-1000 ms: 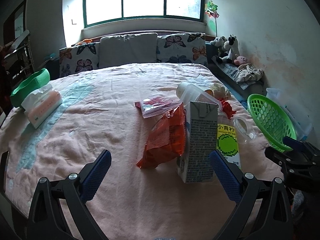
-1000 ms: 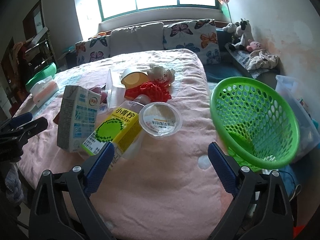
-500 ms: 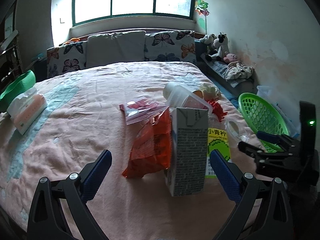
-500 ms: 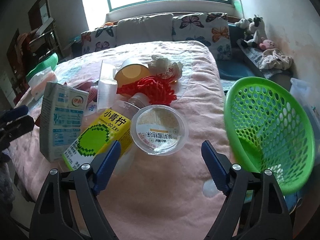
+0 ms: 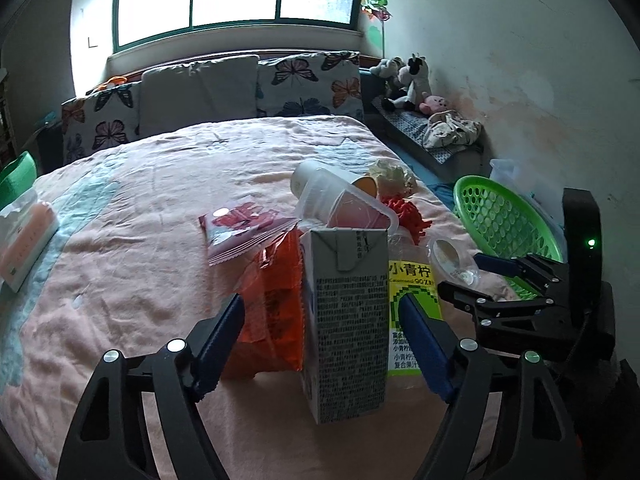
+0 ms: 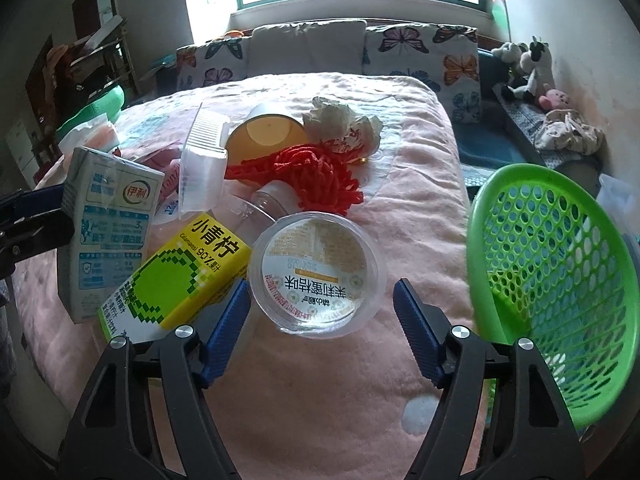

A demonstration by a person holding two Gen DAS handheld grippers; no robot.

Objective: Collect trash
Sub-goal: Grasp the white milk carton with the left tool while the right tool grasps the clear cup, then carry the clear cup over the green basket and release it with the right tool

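Note:
A grey-and-white milk carton [image 5: 344,320] stands on the pink bed. My left gripper [image 5: 320,312] straddles it, jaws closing, pads still off its sides. An orange bag [image 5: 276,304] leans on the carton's left; a yellow-green drink bottle [image 5: 412,312] lies to its right. In the right wrist view a clear plastic cup [image 6: 316,272] lies on its side between the fingers of my right gripper [image 6: 320,296]. Those jaws are closing too, with a gap at the right pad. A green basket [image 6: 560,272] stands to the right.
Behind the cup lie a red net [image 6: 320,176], crumpled paper [image 6: 340,124], an orange cup [image 6: 264,136] and a clear box [image 6: 200,168]. A tissue pack [image 5: 24,236] sits far left. Pillows [image 5: 200,92] line the bed's head and plush toys [image 5: 408,76] sit by the wall.
Both grippers have come forward and lower toward the trash, and both pairs of jaws have narrowed. The carton now stands between the left fingers, the clear cup between the right ones.

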